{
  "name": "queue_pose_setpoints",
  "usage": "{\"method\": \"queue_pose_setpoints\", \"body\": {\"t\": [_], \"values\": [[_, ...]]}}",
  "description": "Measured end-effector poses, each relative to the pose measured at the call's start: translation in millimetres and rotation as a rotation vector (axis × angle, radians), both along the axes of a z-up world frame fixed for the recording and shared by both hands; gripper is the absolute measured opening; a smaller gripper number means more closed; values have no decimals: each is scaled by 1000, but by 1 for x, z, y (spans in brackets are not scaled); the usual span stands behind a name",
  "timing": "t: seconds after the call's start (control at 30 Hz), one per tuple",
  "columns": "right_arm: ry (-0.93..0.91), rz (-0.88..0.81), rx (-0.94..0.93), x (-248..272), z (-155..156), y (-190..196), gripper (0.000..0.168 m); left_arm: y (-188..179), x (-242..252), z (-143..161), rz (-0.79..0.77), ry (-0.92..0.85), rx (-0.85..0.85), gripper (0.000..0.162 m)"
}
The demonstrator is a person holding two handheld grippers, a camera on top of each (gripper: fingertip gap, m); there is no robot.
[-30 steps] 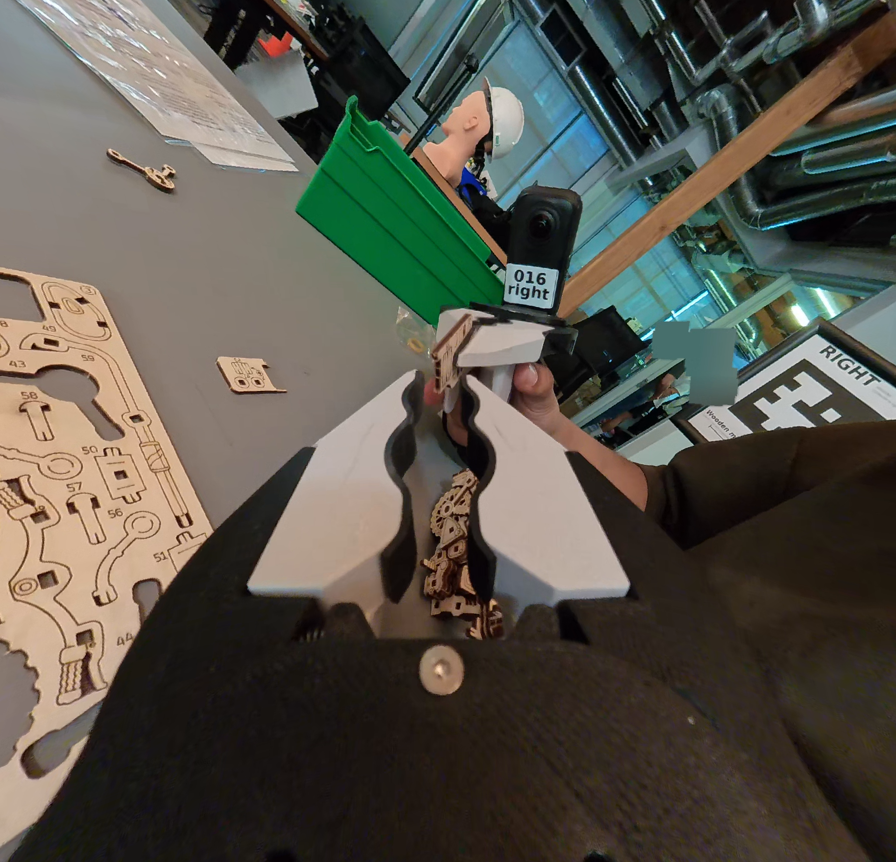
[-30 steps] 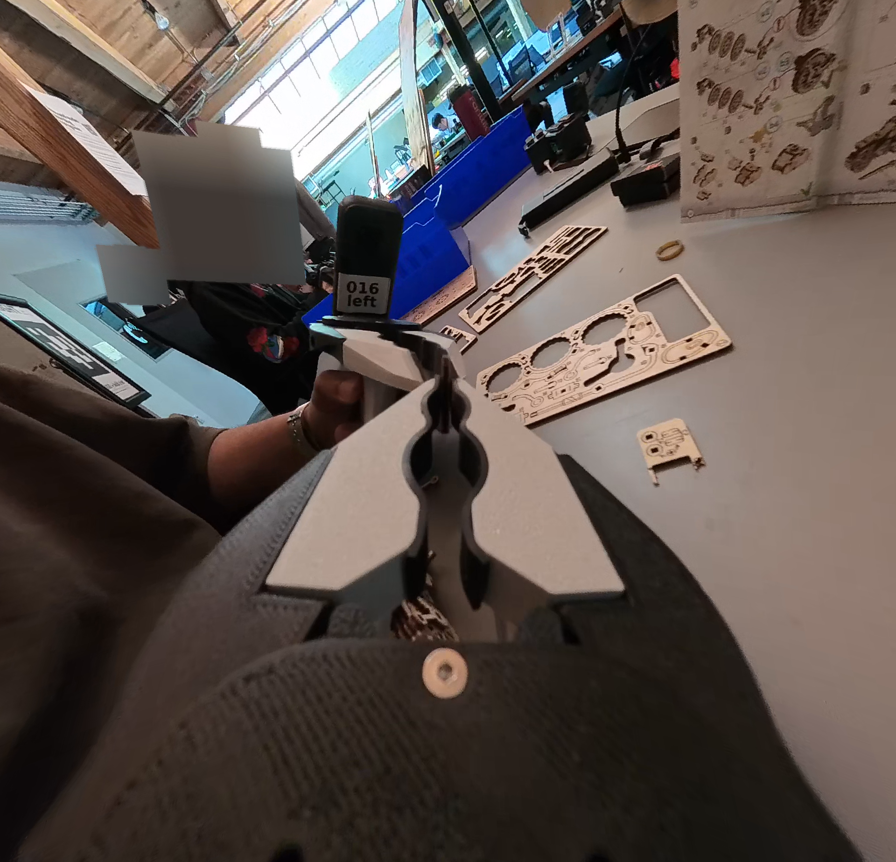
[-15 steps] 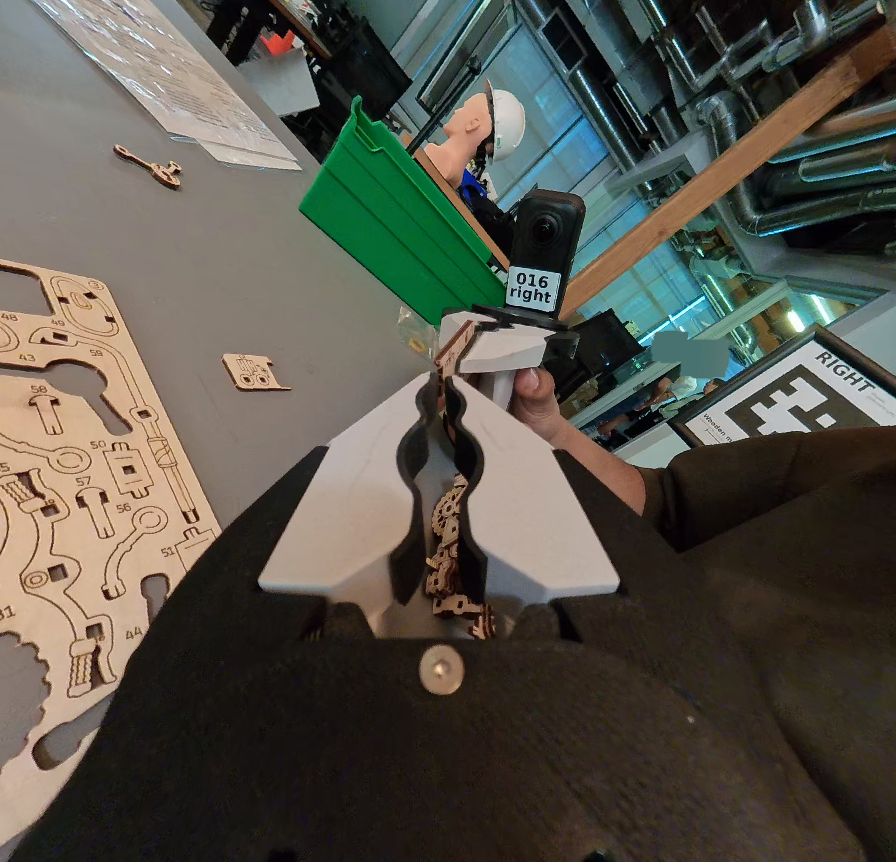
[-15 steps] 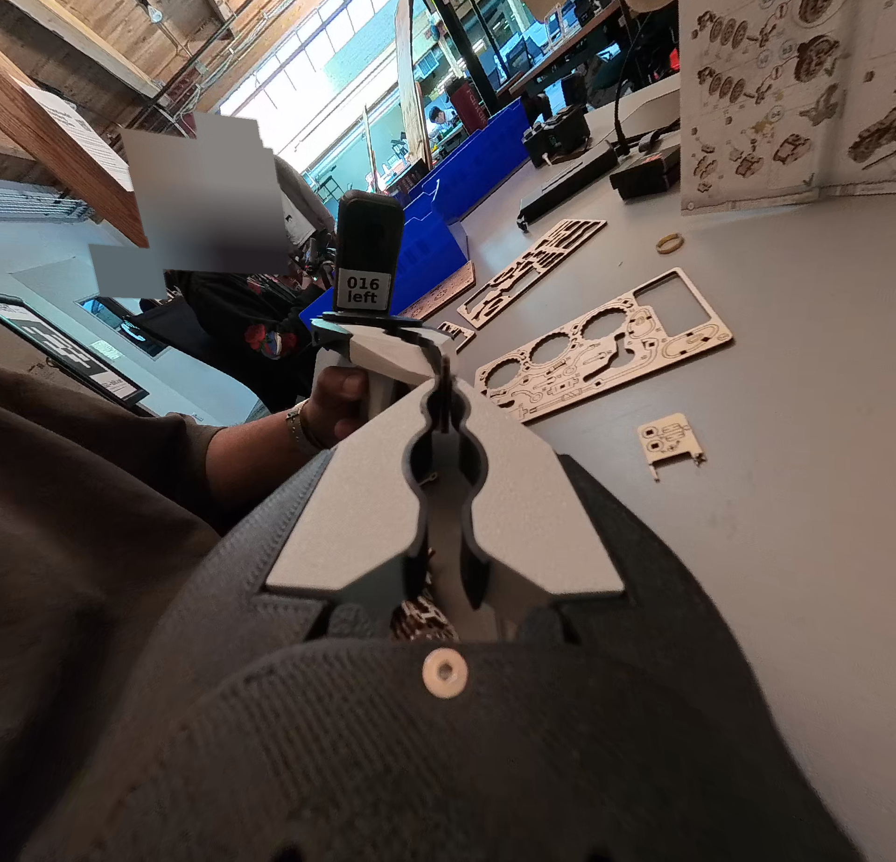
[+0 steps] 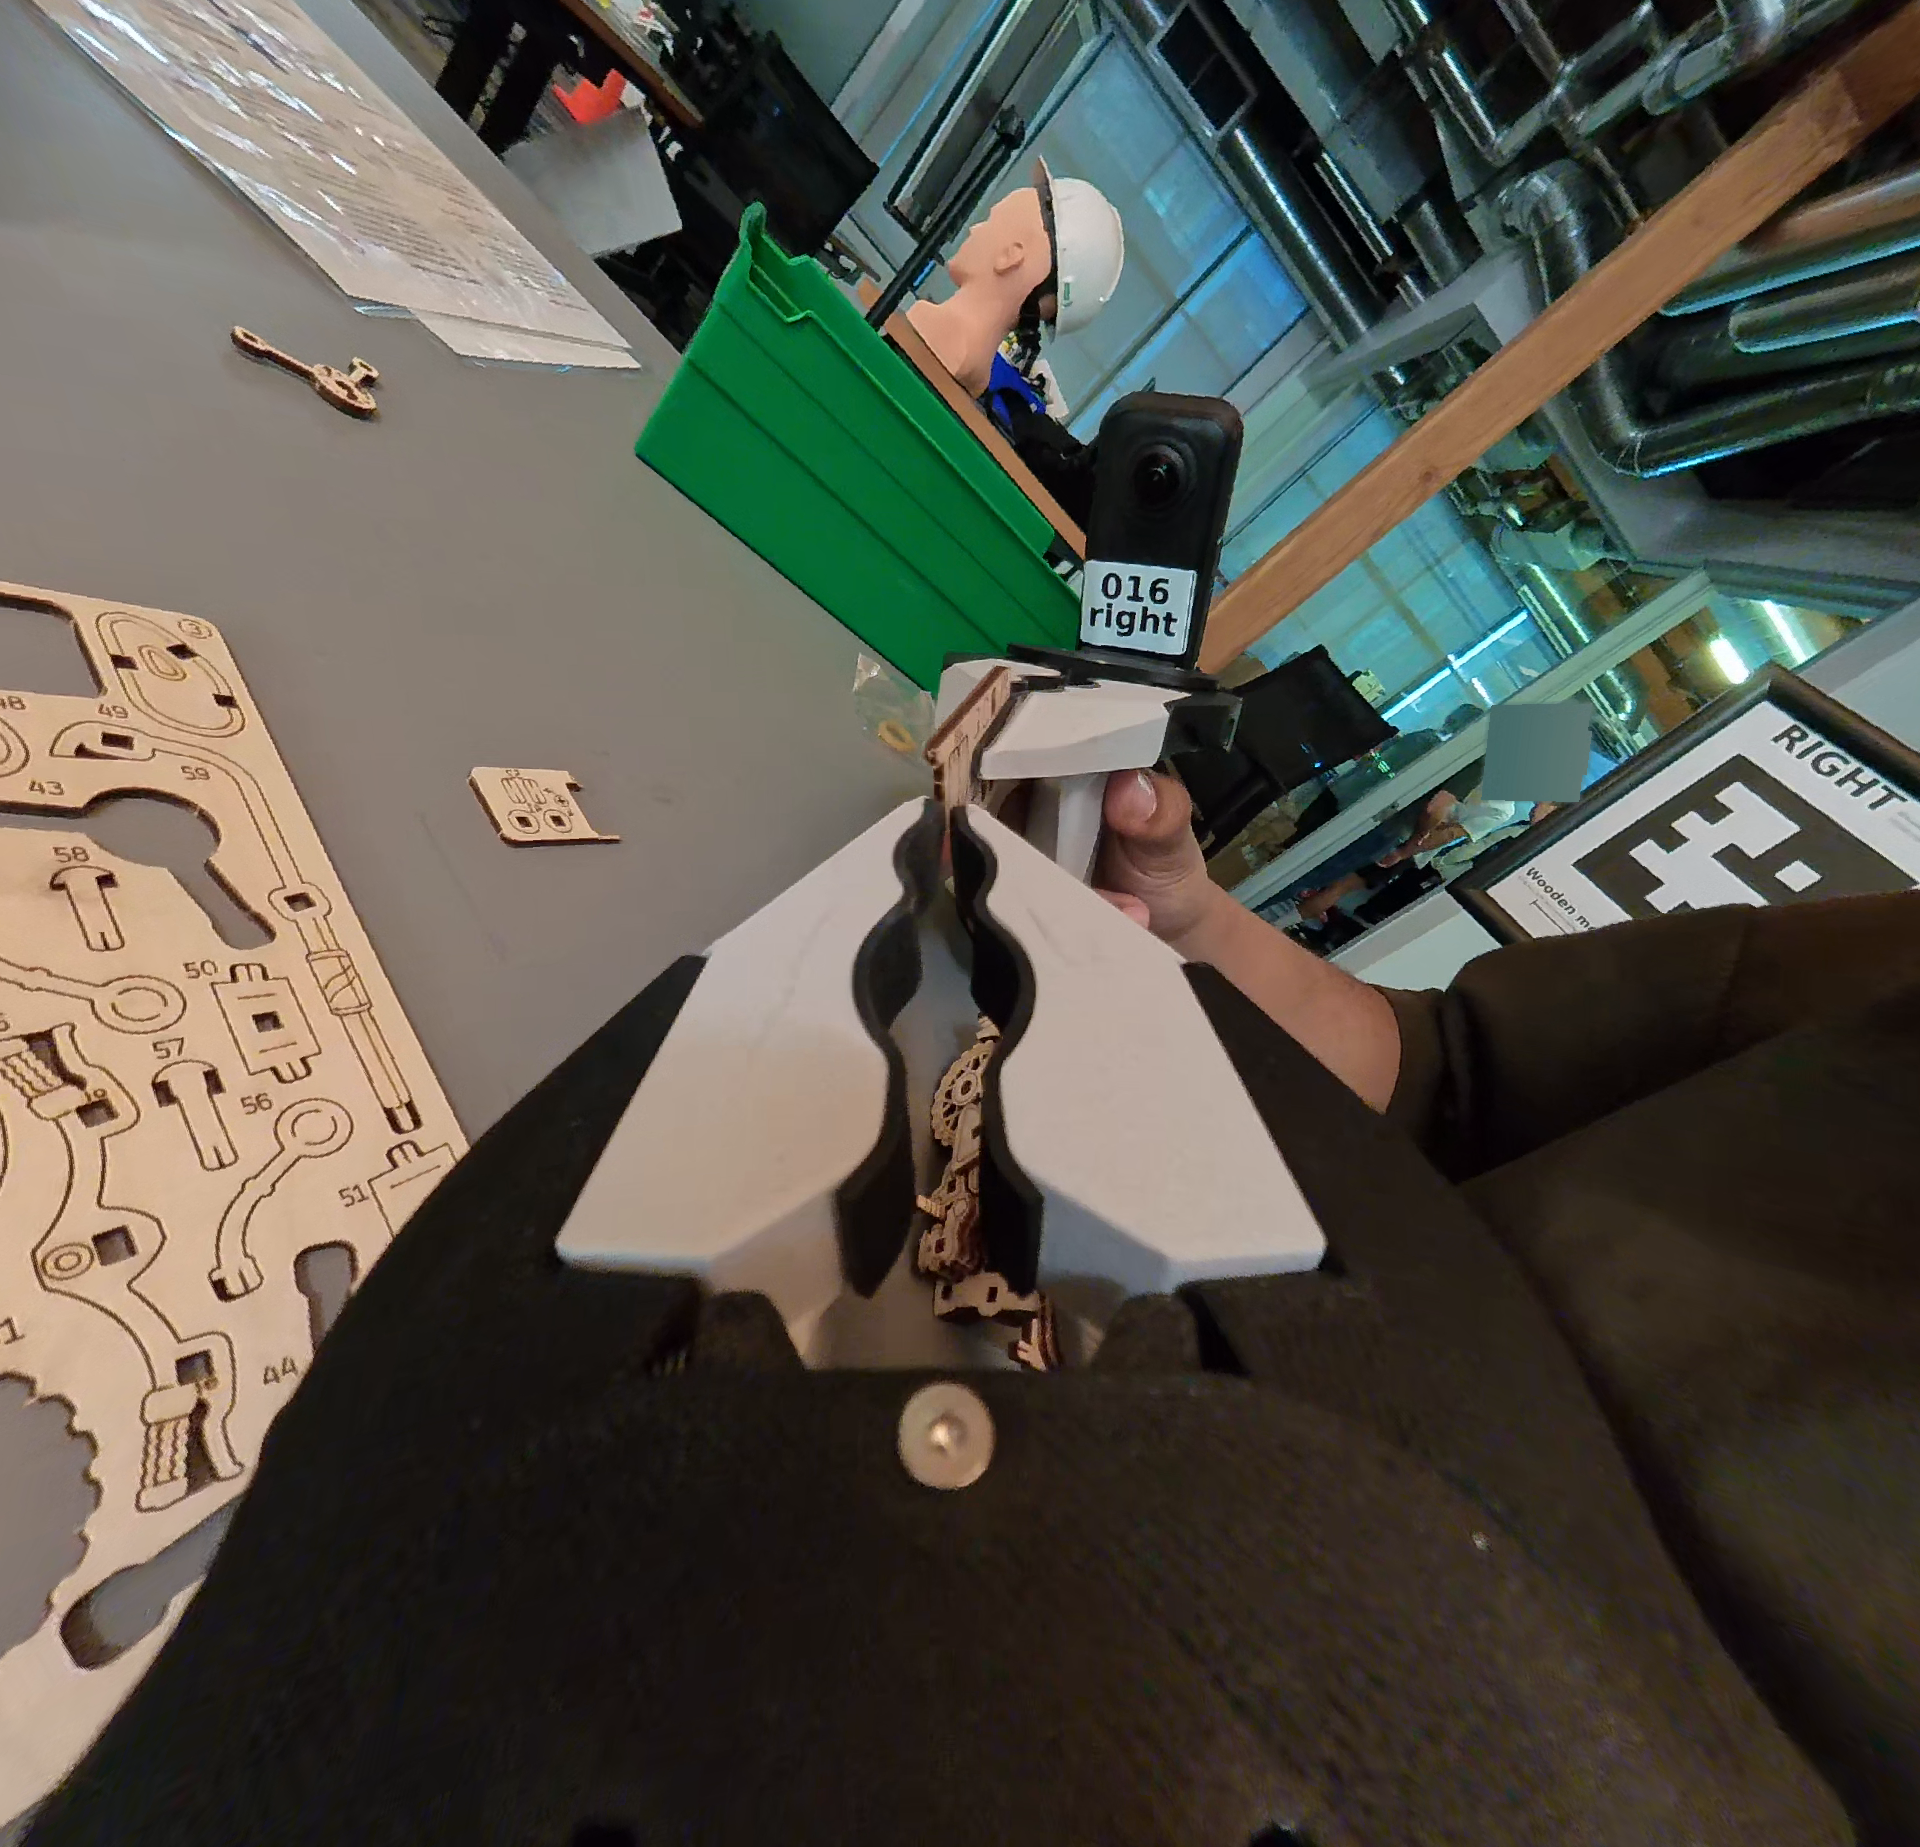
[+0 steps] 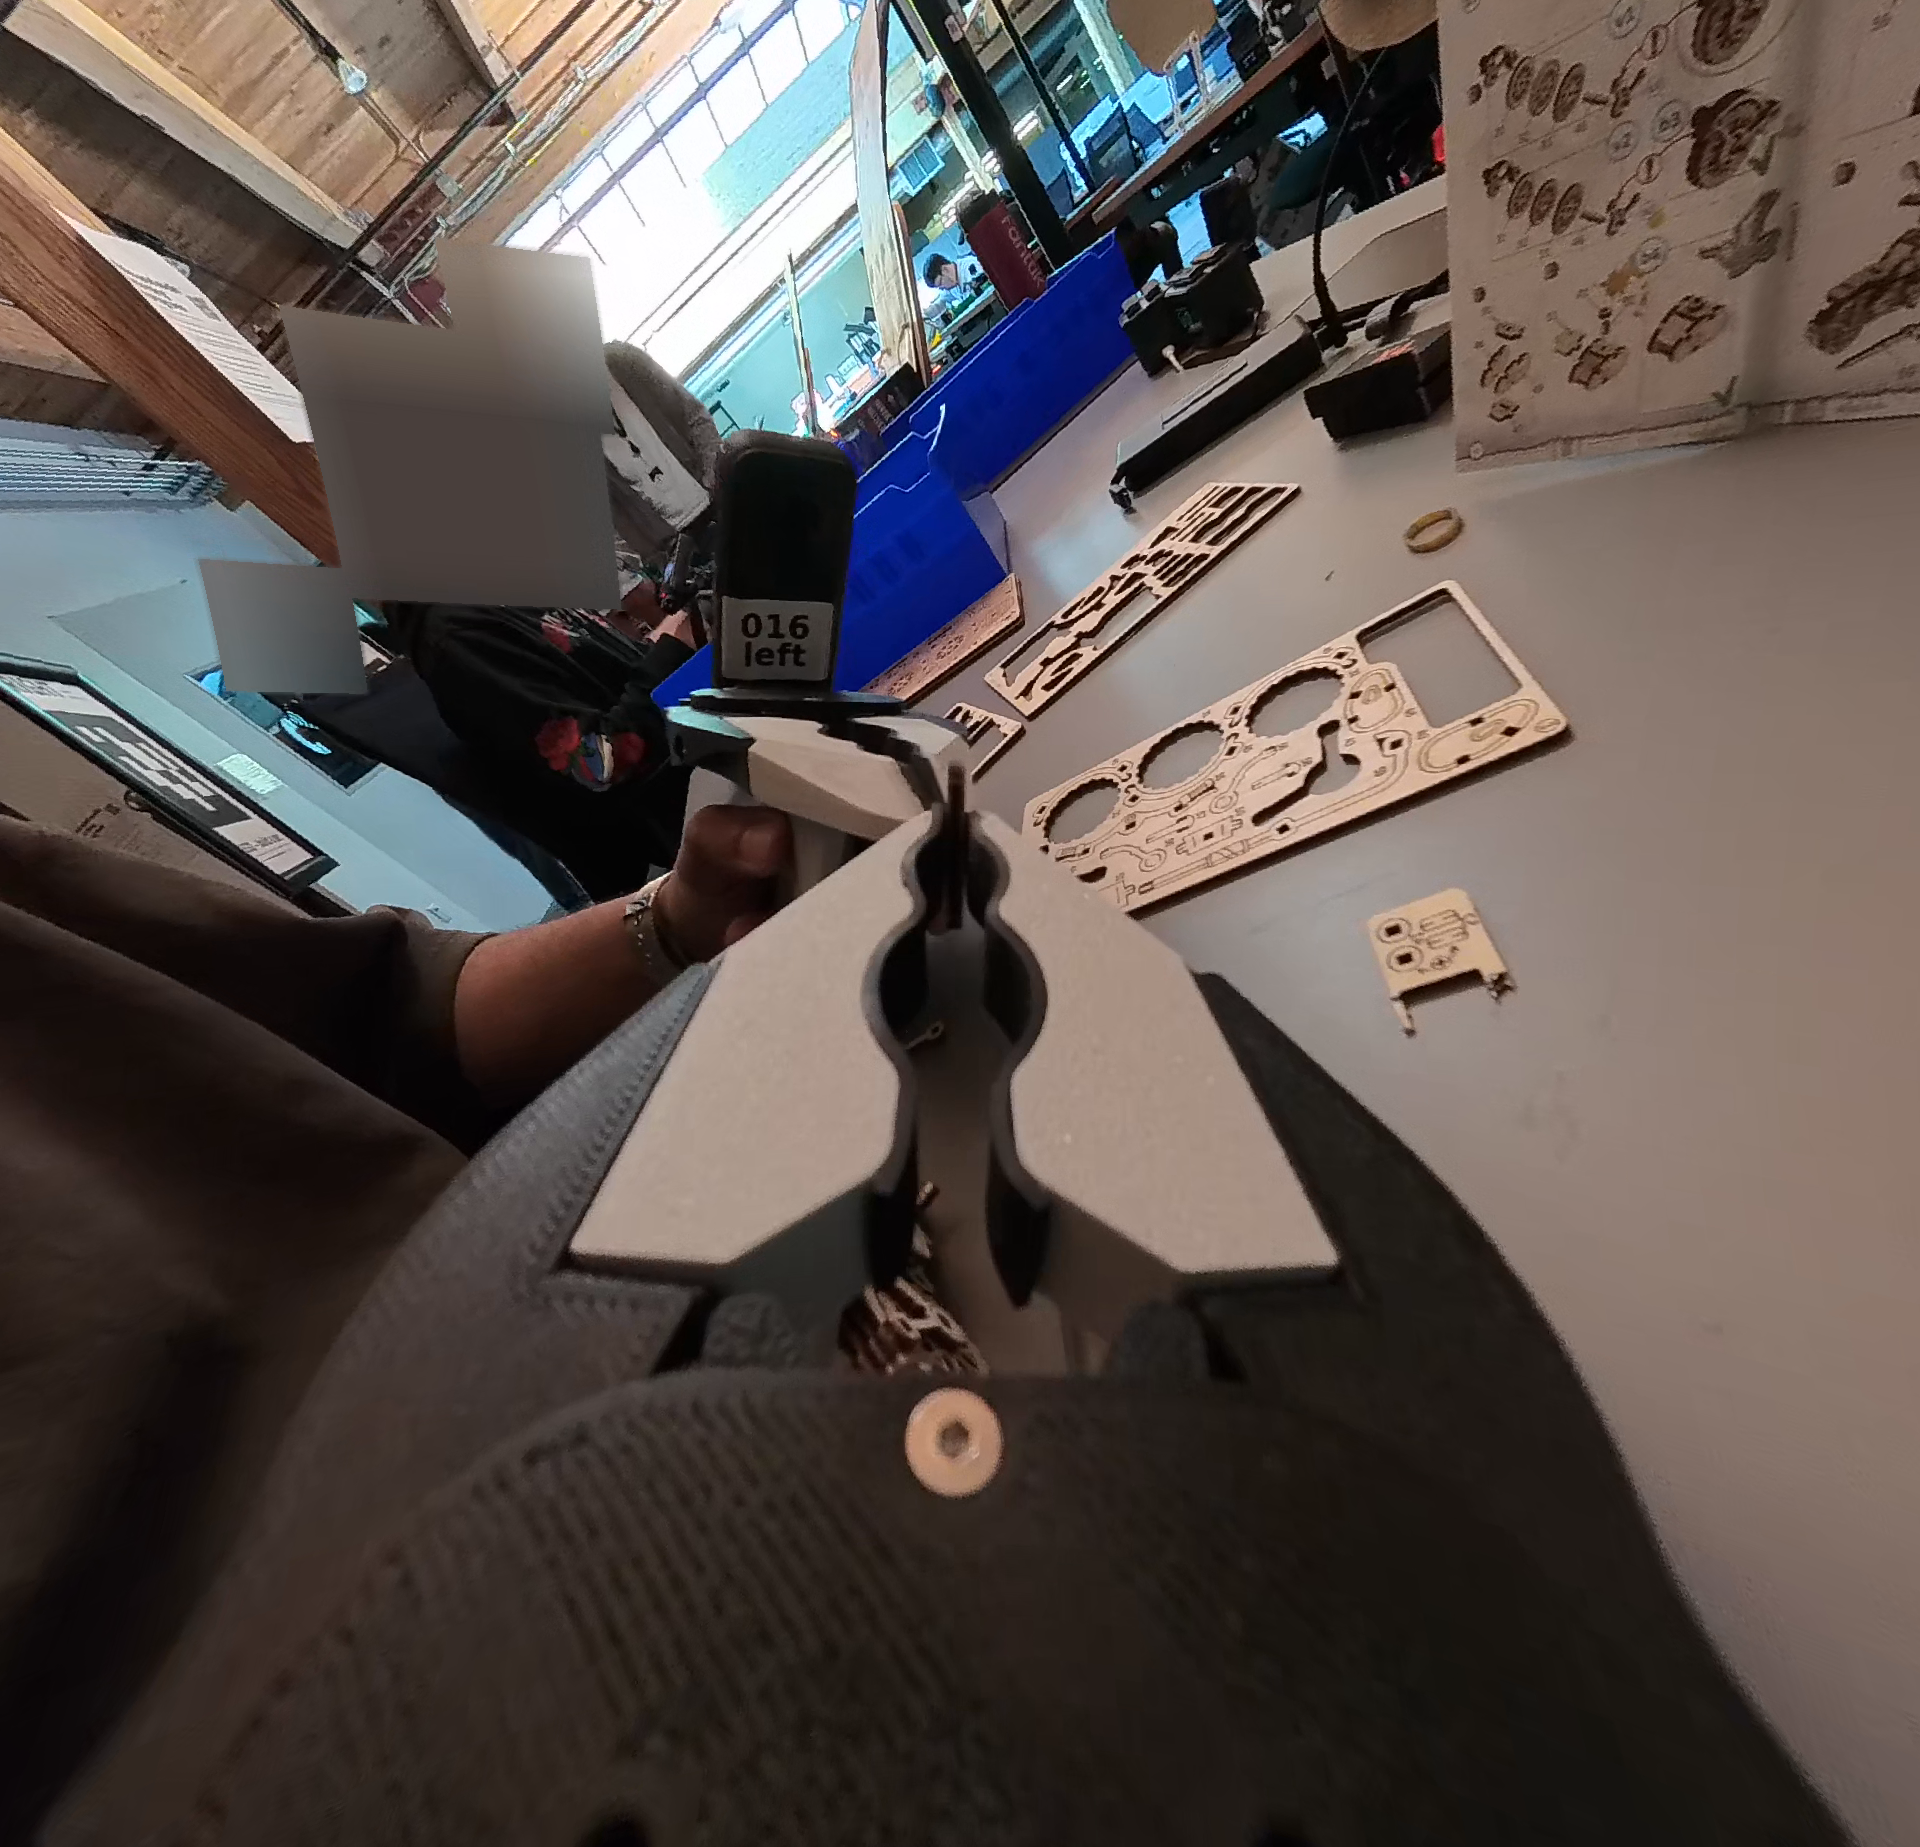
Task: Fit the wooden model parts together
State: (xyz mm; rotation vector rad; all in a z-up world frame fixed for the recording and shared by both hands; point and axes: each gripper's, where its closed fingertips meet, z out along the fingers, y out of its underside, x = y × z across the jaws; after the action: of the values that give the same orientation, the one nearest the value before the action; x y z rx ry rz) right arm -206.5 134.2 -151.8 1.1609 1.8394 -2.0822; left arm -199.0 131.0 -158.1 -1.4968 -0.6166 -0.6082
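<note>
Above the grey table [image 5: 540, 571] we hold the two grippers nose to nose. Our left gripper [image 5: 940, 826] is nearly closed on the geared wooden assembly [image 5: 961, 1184]; our right gripper [image 6: 948, 821] pinches a thin wooden part [image 5: 961, 758] edge-on — its long axis points straight into the left jaws, tips almost touching.

Bright window daylight, soft shadows, sharp focus, strong fisheye edge distortion
</note>
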Motion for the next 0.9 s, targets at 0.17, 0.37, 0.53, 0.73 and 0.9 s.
{"method": "queue_pose_setpoints", "body": {"t": [0.17, 0.37, 0.53, 0.73, 0.9], "values": [[-2, 0, 0, 0, -1, 0, 1, 0, 0, 1, 5, 7, 2, 0], [-4, 10, -5, 1, 0, -2, 1, 0, -1, 0, -2, -33, 12, 4], [-3, 14, -5, 2, 0, -3, 1, 0, 0, 1, 3, -7, 5, 1], [3, 4, 38, 2, -3, -5, 1, -1, -1, -1, -1, 0, -11, 0], [-19, 15, 59, 3, -8, -6, 1, -2, -4, -6, 33, 11, -60, 0]]}}
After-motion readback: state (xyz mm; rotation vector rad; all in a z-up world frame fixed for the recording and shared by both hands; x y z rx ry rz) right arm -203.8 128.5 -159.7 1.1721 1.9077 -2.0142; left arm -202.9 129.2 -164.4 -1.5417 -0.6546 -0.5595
